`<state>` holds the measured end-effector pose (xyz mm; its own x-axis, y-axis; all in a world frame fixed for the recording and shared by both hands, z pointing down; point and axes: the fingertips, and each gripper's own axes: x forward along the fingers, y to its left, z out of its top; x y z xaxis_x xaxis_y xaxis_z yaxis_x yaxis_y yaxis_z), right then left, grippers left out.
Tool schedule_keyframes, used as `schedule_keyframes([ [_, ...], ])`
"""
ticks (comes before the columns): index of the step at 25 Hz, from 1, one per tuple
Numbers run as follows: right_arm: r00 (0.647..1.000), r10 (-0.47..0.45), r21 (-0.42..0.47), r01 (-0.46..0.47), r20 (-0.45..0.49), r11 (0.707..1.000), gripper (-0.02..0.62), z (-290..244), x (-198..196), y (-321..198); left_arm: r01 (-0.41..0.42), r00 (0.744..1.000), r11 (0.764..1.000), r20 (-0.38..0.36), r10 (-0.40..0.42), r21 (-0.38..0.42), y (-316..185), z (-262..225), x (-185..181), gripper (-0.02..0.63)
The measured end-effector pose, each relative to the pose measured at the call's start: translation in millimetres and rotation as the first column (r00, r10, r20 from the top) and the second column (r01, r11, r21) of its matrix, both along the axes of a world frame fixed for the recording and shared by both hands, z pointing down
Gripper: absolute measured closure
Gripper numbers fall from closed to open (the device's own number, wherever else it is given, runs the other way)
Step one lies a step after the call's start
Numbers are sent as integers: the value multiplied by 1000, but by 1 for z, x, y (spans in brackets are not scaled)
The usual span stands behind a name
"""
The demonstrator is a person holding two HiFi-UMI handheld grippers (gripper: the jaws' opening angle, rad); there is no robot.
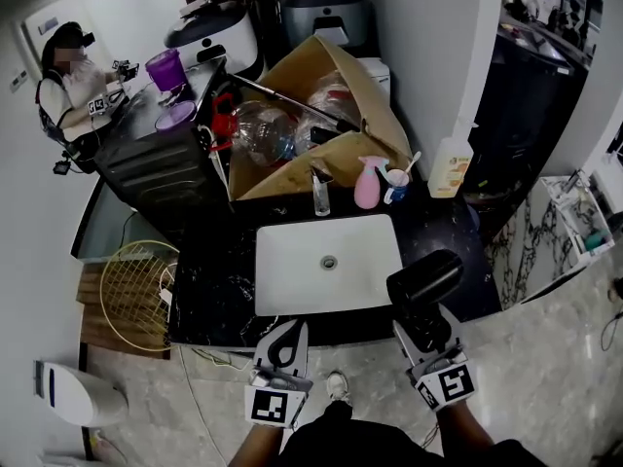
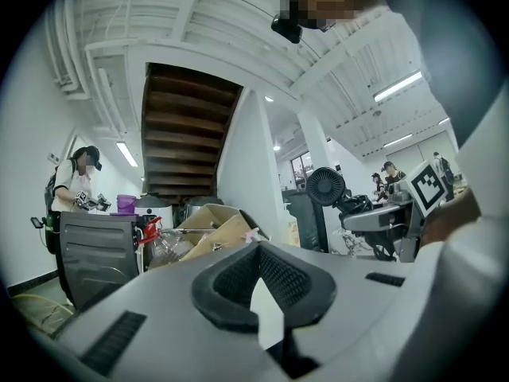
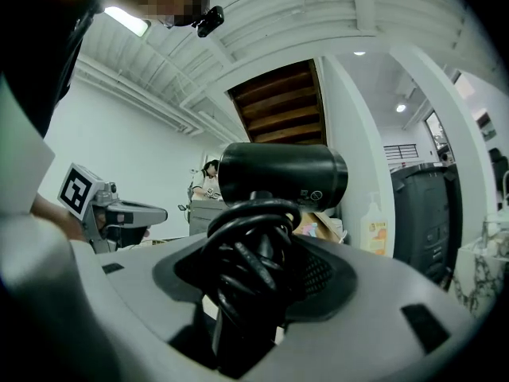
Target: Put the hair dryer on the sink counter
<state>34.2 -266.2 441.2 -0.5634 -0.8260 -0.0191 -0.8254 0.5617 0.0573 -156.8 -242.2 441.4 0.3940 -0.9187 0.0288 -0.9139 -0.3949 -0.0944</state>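
Right gripper (image 1: 425, 324) jaws pinched the dryer (image 1: 424, 278) handle over the table (image 1: 214, 305) edge, just right of the sink (image 1: 292, 261); left gripper (image 1: 288, 335) jaws were pressed together, empty.

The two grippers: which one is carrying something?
The right gripper: its jaws clamp the cord-wrapped handle of a black hair dryer. The left gripper beside it has its jaws together on nothing.

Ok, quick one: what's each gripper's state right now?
Left gripper: closed, jaws together, nothing between them.
Right gripper: closed on the black hair dryer, gripping its cord-wrapped handle.
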Motion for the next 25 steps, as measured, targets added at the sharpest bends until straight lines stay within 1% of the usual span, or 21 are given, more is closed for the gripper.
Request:
schedule_keyframes([
  [2,1000,17,-11,-17,-16,1000,339,2,-3,-13,-2,1000,1000,-12,2,-4,-13,0,-7,607],
  [6,999,24,-68,-22,33,997,339,4,-6,-37,10,997,1000,-79,-11,-10,-36,-1,-21,607],
  [9,999,36,-104,-32,35,994,339,8,-3,-48,-2,997,1000,-79,1,-5,-51,-2,-24,607],
  [12,999,50,-118,-50,-11,992,339,20,4,-58,-8,998,1000,-55,8,2,-64,1,-22,607],
  [14,997,58,-123,-64,-49,990,339,33,13,-66,-9,999,1000,-51,8,-14,-73,5,-19,607],
  [19,992,63,-164,-81,-110,983,339,58,31,-93,-7,998,999,-66,5,-32,-98,8,0,607],
  [22,987,50,-194,-79,-151,978,339,74,40,-106,-10,996,998,-92,4,-67,-109,17,11,607],
  [25,976,66,-241,-116,-209,964,339,93,49,-125,-13,992,998,-125,6,-54,-123,27,19,607],
])
